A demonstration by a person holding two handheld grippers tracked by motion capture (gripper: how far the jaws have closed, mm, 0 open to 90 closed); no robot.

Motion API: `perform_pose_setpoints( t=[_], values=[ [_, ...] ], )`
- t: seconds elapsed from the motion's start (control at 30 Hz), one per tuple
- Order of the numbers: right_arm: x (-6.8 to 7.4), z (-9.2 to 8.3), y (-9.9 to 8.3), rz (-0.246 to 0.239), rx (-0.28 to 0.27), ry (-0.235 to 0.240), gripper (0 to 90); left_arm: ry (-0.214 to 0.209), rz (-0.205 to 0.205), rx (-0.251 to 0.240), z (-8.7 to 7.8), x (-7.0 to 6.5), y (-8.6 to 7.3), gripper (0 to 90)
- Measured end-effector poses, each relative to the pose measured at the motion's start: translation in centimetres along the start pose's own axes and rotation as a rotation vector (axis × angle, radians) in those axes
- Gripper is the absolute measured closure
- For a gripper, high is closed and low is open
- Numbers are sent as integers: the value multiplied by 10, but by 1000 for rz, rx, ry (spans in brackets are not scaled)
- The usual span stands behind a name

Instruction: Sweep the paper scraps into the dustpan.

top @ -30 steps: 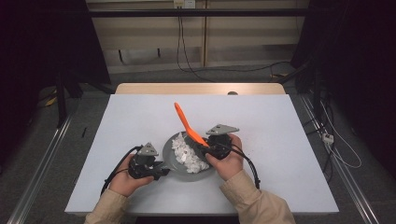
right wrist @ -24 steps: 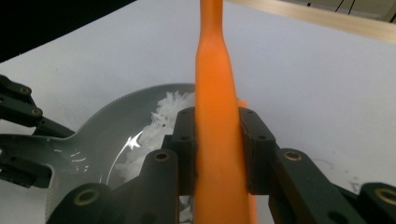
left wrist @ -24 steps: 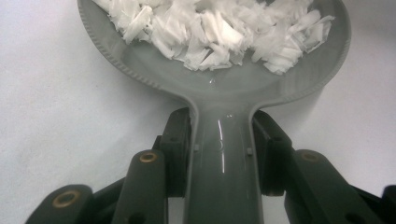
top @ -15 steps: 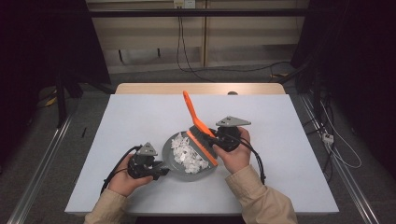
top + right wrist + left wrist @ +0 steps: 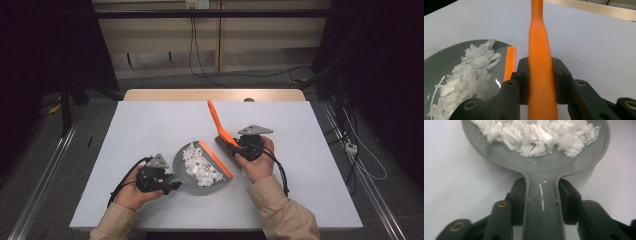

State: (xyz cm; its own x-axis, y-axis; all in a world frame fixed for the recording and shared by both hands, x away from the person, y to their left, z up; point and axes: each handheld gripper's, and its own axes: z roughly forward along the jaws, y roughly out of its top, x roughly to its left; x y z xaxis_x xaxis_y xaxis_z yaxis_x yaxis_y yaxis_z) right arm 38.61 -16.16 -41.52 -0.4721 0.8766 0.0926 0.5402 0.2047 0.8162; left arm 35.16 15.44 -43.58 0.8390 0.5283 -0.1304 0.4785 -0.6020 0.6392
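1. Your left gripper, lower left, has just been easing its jaws, yet they clasp the dustpan handle, keeping the paper scraps level on the desk.
2. Your right gripper clenches the orange brush, frame centre, tilted beside the pan's lip.

Dustpan: grey, orange lip strip. Paper shreds: white. Brush: orange handle, dark bristles. Table: pale grey-white top, light wood far edge. Sleeves: beige. Grippers: black, brass-coloured rivets, grey top plates.
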Motion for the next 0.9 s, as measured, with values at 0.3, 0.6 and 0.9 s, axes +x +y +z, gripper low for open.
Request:
perform_pose_setpoints(
  t=[0.3, 0.6, 0.9],
  values=[
    [-8, 1, -6, -30, 16, -62, 716, 29, 5, 9, 4, -2, 1, 627],
    [11, 4, -5, -37, 29, 48, 716, 63, -12, -19, 8, -6, 4, 629],
    [19, -7, 4, -53, -14, 94, 716, 63, -16, -56, 3, -4, 4, 631]
  ],
)
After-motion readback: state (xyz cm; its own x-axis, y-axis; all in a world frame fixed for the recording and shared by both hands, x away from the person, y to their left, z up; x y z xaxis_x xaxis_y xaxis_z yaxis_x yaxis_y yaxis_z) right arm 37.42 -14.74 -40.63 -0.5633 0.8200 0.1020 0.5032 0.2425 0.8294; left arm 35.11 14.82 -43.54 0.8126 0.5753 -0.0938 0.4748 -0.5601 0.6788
